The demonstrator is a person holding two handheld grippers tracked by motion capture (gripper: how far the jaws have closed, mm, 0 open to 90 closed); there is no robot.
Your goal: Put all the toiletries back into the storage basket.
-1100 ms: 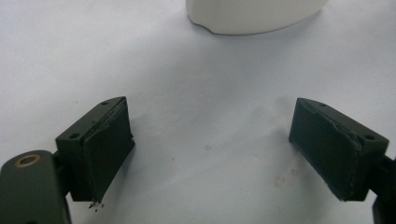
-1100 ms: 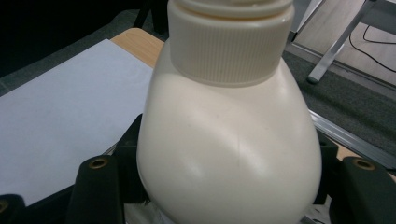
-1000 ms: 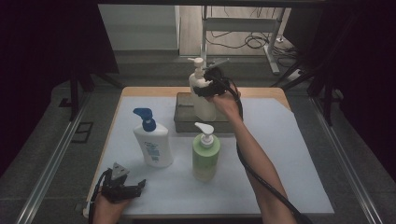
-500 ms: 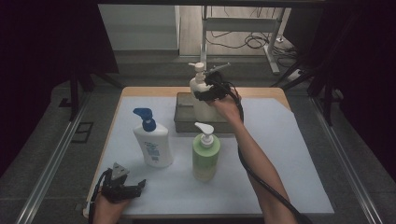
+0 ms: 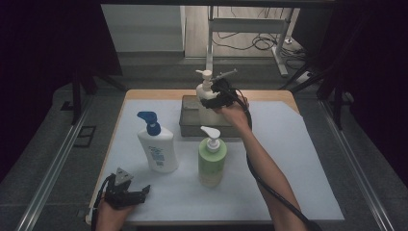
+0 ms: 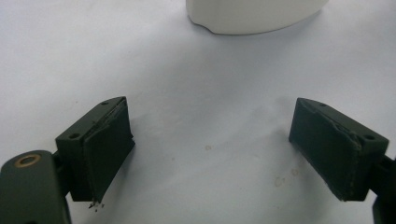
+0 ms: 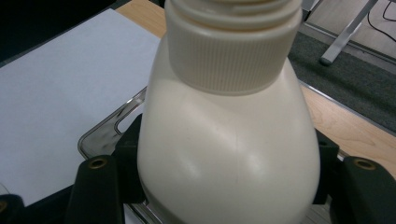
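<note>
My right gripper (image 5: 212, 101) is shut on a cream pump bottle (image 5: 206, 94), holding it upright over a metal tray (image 5: 189, 127) at the back of the table. In the right gripper view the jaws press both sides of the cream bottle (image 7: 229, 154) just below its ribbed cap, with the tray rim (image 7: 100, 135) beneath. My left gripper (image 5: 138, 193) rests at the front left of the white mat, open. Between its jaws (image 6: 210, 149) lies only bare mat. The base of a white bottle (image 6: 252, 14) stands just ahead of it.
A white bottle with a blue pump (image 5: 157, 144) stands at the mat's left. A green bottle with a white pump (image 5: 211, 159) stands in the middle, in front of the tray. The person's right forearm (image 5: 262, 168) crosses the mat's right half.
The right gripper and the cream bottle have shifted slightly left and down over the tray. The left gripper has stayed put.
</note>
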